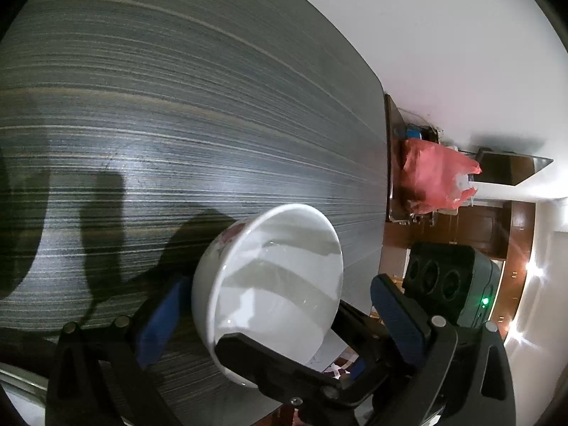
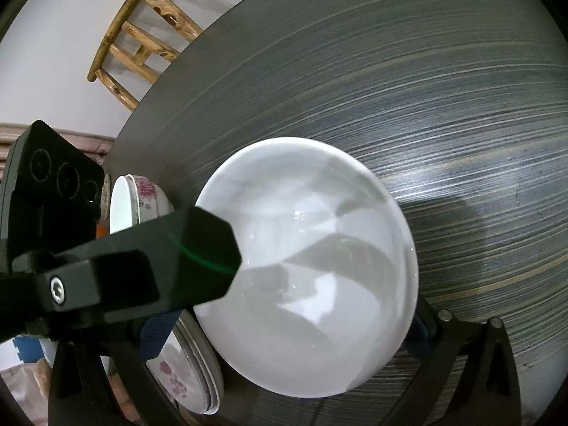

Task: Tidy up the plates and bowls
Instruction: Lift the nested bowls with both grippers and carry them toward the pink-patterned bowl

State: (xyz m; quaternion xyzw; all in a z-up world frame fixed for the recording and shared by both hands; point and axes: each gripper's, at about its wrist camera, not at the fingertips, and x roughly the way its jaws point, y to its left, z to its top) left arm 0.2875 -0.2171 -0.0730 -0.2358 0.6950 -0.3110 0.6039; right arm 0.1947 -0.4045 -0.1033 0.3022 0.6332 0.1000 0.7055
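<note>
In the left wrist view a white bowl (image 1: 273,284) with a pink flower print stands between my left gripper's (image 1: 277,316) blue-padded fingers (image 1: 163,323), which are spread apart beside it. The other gripper's black finger (image 1: 269,358) clamps its near rim. In the right wrist view the same white bowl (image 2: 312,269) fills the middle; my right gripper (image 2: 284,291) is shut on its rim, one black finger (image 2: 184,248) inside. A stack of flowered plates (image 2: 188,372) and another flowered bowl (image 2: 142,202) lie at the left.
The dark striped table (image 1: 177,106) spreads wide. A red plastic bag (image 1: 436,177) sits past the table's end. A wooden chair (image 2: 142,39) stands beyond the table edge. The other gripper's black camera body (image 2: 53,184) is at the left.
</note>
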